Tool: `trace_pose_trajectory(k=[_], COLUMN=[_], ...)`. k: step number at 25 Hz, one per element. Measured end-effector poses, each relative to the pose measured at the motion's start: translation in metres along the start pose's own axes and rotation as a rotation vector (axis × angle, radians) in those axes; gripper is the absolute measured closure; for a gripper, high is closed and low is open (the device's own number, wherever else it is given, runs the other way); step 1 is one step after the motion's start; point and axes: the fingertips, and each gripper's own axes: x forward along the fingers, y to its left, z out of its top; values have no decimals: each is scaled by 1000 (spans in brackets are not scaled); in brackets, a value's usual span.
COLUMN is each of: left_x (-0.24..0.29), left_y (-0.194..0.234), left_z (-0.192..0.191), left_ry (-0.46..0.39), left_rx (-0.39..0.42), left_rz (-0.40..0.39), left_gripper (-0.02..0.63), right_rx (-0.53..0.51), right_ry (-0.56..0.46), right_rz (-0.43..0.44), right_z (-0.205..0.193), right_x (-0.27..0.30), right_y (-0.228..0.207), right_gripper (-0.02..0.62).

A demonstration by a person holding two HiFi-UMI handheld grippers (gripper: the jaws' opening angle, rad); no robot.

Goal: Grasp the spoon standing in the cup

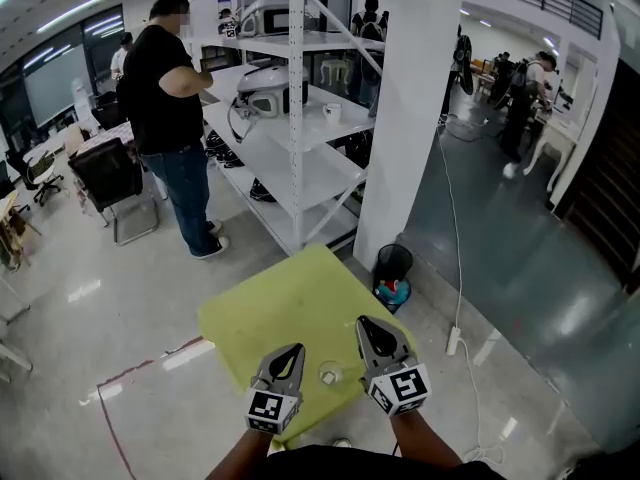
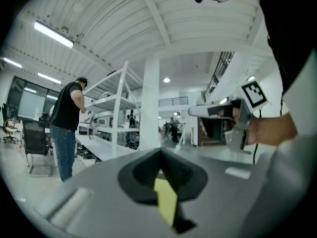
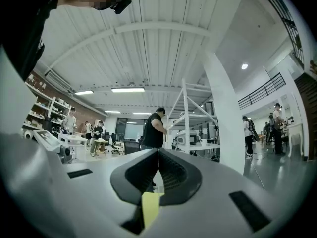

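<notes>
The left gripper (image 1: 296,349) is showing its two fingers (image 2: 140,168) pressed together right to the tips, nothing pinched between them and nothing touching them. The right gripper (image 1: 362,322) is doing the same: fingers (image 3: 174,175) closed tight against each other, empty, pointing out level toward the white shelving (image 3: 186,114). The small clear cup (image 1: 330,374) is sitting on the yellow table (image 1: 290,298), in the gap between the two grippers, behind both sets of fingertips and apart from them. The spoon in it is too small to make out. From the left gripper's side, the right gripper (image 2: 191,112) is showing just off to the right of its fingertips.
</notes>
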Motion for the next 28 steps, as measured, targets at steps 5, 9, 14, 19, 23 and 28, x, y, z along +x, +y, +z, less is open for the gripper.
trace_pose_trajectory(k=[5,9,14,19,23,28], left_x=[-4,-7,-8,-16,-16,-17], left_y=[1,0,4,8,10,16], left_z=[5,2,2,0,-2,-3], left_ry=[-13,-10,-9,-6,-5,10], left_rx=[1,-3,-4,-8,-18,-13], left_rz=[5,3,12,24,27,30], left_gripper=[600,600,600,600,600,600], right_rx=[-18,-16,-16,-13,-19,-19], right_ry=[-4,14,18,21,21,16], right_rz=[-2,-2,5,5,0,1], right_z=[7,0,-3,-4,-4,-2], right_x=[-3,-5,-2,0,4,10], right_y=[6,10,11,18,19,22], right_gripper=[583,583,583,584,584,584])
